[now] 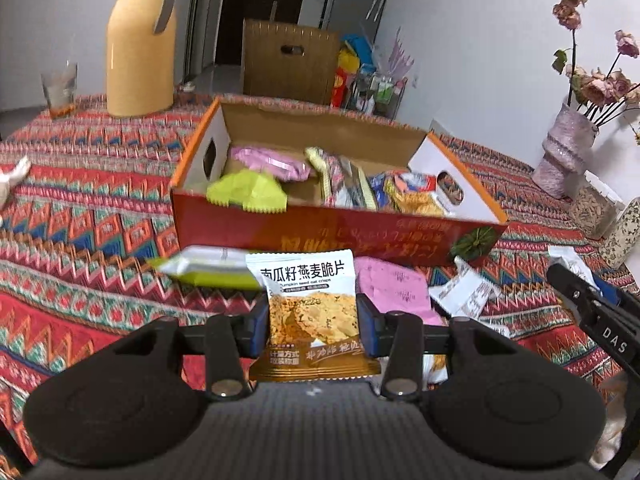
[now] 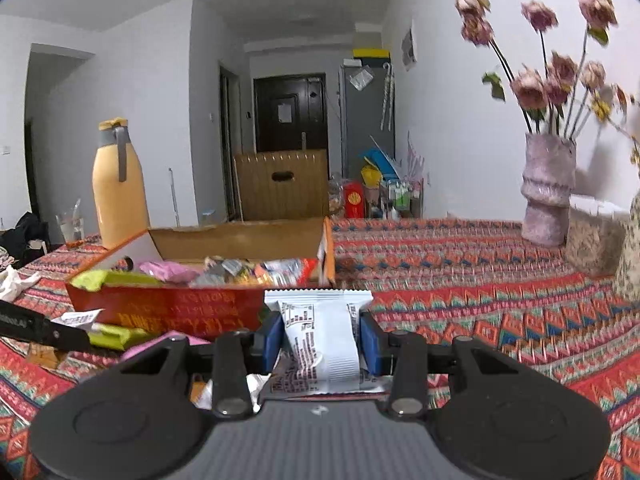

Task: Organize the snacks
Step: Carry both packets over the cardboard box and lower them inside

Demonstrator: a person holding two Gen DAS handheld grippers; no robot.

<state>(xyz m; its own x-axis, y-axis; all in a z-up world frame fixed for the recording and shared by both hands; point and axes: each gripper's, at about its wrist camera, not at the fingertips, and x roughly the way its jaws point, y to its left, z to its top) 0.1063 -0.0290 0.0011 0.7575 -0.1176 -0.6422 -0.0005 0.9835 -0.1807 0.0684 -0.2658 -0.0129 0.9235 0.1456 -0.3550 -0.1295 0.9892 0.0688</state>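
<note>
My left gripper is shut on an orange-and-white oat crisp packet, held above the patterned tablecloth in front of the open red cardboard box. The box holds several snack packets, among them a lime one and a pink one. My right gripper is shut on a white snack packet, held to the right of the box. Loose packets lie before the box: green, pink, white.
A yellow thermos and a glass stand at the table's far left. A pink vase with dried roses and jars stand at the right. The right gripper's arm shows at right. A brown carton stands behind the table.
</note>
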